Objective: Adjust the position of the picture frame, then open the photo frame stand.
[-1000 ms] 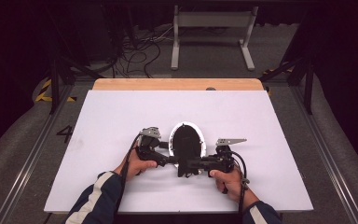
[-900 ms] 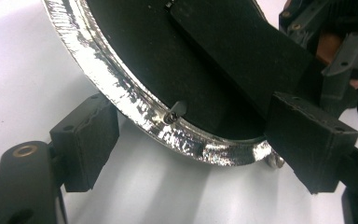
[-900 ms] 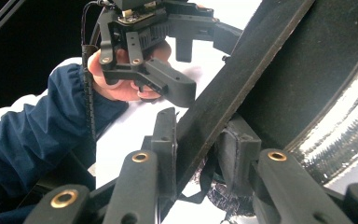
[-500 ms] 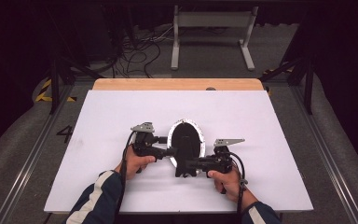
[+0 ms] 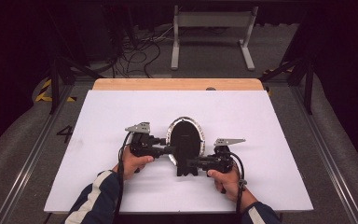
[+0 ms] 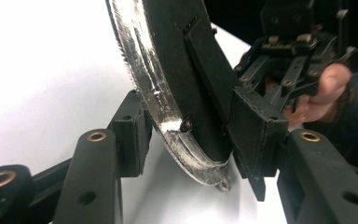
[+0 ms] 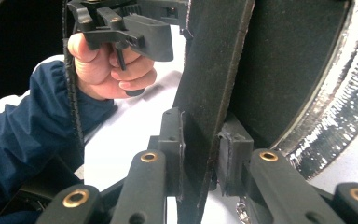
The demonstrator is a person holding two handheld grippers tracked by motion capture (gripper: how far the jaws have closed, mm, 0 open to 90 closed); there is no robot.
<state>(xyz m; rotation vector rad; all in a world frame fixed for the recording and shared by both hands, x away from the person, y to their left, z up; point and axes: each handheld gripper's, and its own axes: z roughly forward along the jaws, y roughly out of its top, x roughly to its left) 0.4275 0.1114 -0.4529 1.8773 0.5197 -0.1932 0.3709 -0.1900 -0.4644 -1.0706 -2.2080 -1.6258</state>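
Your left gripper [image 5: 168, 150] points inward, jaws just been closing w/ something between; right gripper [image 5: 191, 164] clamped, both forearms low.

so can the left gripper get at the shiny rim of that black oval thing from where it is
Probably yes: the left gripper already straddles the shiny rim, fingers just closing in, nothing blocking. The right gripper holds the black stand flap.

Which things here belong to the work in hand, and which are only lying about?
In the work:
- black oval mirror frame with silver rim
- its black stand panel, clamped by the right gripper
- left gripper, jaws just closing around the rim
- white table sheet under them

Lying about:
- cables on the floor
- grey metal stand behind the table
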